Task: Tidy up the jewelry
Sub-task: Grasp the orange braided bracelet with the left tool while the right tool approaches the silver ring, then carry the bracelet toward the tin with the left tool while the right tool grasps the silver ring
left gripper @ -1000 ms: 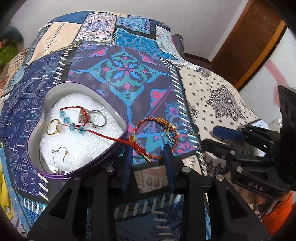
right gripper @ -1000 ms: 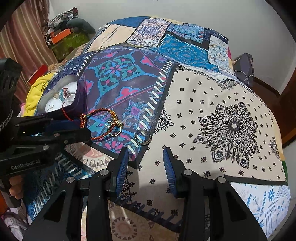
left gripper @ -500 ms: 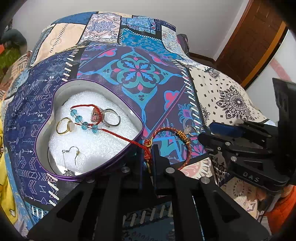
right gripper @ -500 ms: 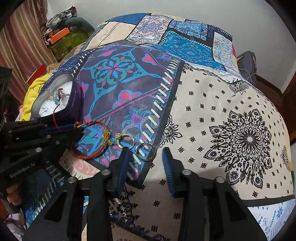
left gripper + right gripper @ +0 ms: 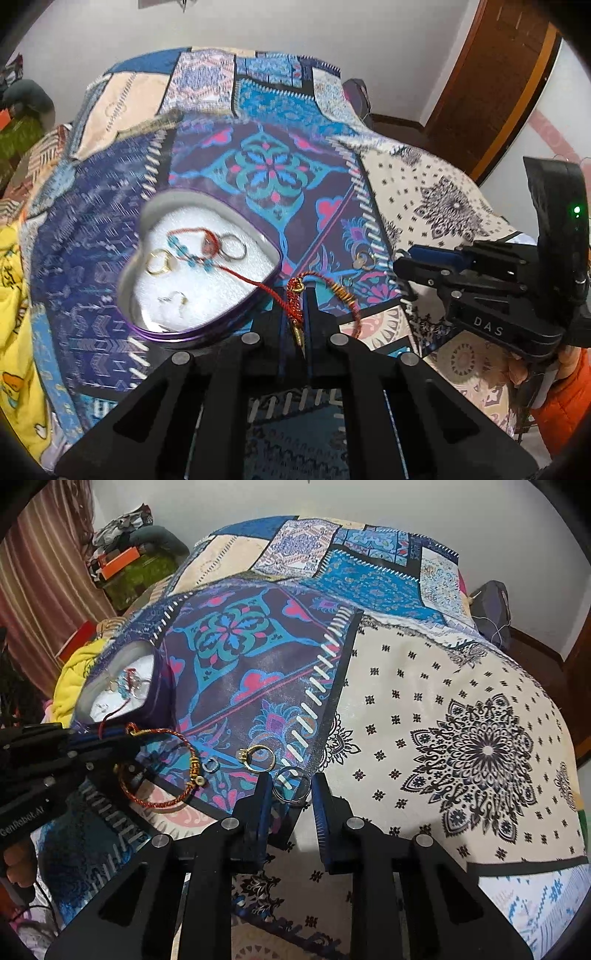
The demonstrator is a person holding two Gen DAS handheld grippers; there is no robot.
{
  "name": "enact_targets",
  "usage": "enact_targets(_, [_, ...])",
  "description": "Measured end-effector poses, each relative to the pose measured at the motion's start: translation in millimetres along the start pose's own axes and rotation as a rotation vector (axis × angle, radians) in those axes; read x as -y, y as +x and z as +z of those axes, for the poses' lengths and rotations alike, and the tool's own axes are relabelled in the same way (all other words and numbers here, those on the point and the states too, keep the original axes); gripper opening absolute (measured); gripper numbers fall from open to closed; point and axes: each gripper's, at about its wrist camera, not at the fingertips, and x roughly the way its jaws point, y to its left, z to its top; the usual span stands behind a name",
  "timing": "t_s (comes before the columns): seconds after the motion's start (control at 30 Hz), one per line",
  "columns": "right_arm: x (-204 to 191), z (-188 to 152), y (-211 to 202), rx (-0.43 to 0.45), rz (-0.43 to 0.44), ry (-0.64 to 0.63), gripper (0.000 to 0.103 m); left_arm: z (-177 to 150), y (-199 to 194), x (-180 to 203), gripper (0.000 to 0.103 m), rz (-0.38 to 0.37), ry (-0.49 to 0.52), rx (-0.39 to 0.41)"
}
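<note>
Both grippers are busy: my left gripper [image 5: 295, 306] pinches the red cord bracelet [image 5: 334, 291] at the heart tin's [image 5: 207, 328] 4 o'clock rim, to carry inside next. My right gripper [image 5: 289, 794] is spread around the silver ring [image 5: 291, 782], ready to squeeze. Only the right view shows the gold ring [image 5: 260, 758] at the silver's 10 o'clock.

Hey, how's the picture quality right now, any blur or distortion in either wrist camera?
Left wrist view: motion blur smears the heart-shaped tin and its rings, though the left gripper on the red bracelet stays sharp. Right wrist view: crisp, the silver ring clear. Both show fisheye bulging and dark corners.
</note>
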Motion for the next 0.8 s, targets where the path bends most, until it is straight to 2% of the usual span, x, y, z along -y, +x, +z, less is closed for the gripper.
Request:
enact_targets(0.53, [-27.7,20.1,-36.1,0.112,0.028,-0.041,0.02,18.2,-61.9,-9.4,0.006,0.007,-0.007,0.143])
enact_targets(0.8, [-46.2,32.1,-44.0,0.156,0.059,-0.055,0.02,24.7,-77.7,-20.0,0.006,0.023,-0.014,0.189])
